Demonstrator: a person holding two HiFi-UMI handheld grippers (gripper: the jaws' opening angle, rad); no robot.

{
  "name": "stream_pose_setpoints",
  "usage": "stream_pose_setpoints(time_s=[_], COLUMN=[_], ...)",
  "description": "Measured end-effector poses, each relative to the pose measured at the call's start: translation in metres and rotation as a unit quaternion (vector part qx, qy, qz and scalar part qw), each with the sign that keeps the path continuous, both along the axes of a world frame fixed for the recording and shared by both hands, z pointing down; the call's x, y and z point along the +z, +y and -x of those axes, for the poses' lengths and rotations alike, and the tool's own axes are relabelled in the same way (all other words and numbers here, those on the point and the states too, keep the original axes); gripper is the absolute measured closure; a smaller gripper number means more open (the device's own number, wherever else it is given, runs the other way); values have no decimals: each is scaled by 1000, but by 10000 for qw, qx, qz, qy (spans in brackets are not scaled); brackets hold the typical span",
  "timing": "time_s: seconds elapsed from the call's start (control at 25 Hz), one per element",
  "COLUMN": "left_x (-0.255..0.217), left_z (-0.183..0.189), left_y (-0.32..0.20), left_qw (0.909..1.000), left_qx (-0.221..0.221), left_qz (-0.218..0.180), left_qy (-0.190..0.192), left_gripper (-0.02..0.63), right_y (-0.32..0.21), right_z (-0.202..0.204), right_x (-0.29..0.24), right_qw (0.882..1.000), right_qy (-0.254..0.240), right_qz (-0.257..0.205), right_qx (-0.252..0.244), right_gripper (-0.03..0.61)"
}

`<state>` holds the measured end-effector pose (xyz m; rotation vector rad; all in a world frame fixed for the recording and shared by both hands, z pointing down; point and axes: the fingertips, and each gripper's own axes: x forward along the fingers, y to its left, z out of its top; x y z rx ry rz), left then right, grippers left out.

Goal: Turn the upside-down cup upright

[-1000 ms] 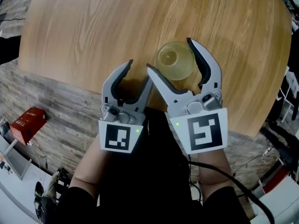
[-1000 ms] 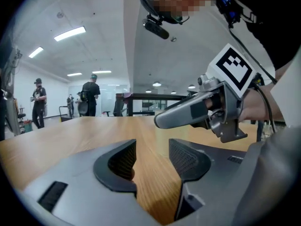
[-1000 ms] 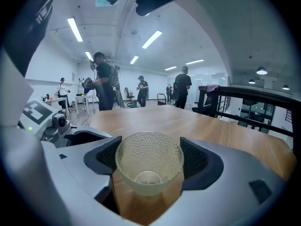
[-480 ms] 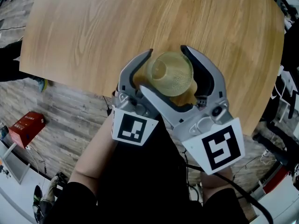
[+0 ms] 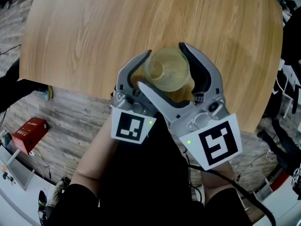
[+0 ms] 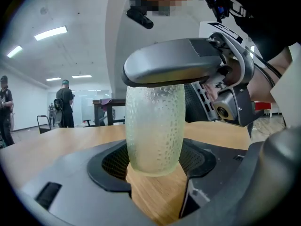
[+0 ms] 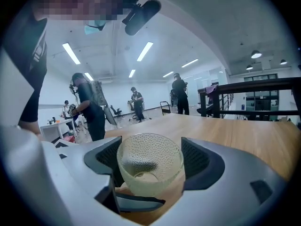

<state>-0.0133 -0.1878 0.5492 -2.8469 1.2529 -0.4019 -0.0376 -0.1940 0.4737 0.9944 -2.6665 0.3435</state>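
Observation:
A yellowish dimpled glass cup (image 5: 167, 69) hangs above the round wooden table (image 5: 94, 27), roughly vertical, with one round end facing the head camera. I cannot tell which end that is. My right gripper (image 5: 160, 66) is shut on its upper part; in the right gripper view the pads flank the cup (image 7: 149, 166) tightly. My left gripper (image 5: 153, 72) reaches in from the left. Its jaws are closing on the cup's lower end (image 6: 155, 131), with a pad touching each side. One right jaw crosses the cup's top in the left gripper view.
The table's near edge runs just below the grippers. A red box (image 5: 29, 128) lies on the wood-plank floor at the left, and a black cable (image 5: 244, 192) trails from the right gripper. People (image 7: 89, 105) stand far off in the room.
The cup stood on the table inside the right jaws and has since been lifted. The left gripper came over from the left, opened wide, and now has its jaws around the cup.

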Motion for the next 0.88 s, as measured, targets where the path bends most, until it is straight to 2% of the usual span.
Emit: stream_pose_setpoints(time_s=[0.48,0.68,0.88], left_x=[-7,-14,-16], left_z=[-3,-5,-1], left_y=[3,15,14], left_qw=[9999,9997,9999], left_qx=[64,126,32], left_qz=[-107,-203,-167], left_qy=[-117,-91,0], left_gripper=[296,302,308], right_y=[-29,-43,-43], right_z=[-39,-68,-84], right_x=[-13,4,37], right_qw=[9975,9937,9911], right_qy=[-273,12,204], right_qz=[-273,-331,-49], right_qx=[597,1071,1313], right_gripper=[232,232,232])
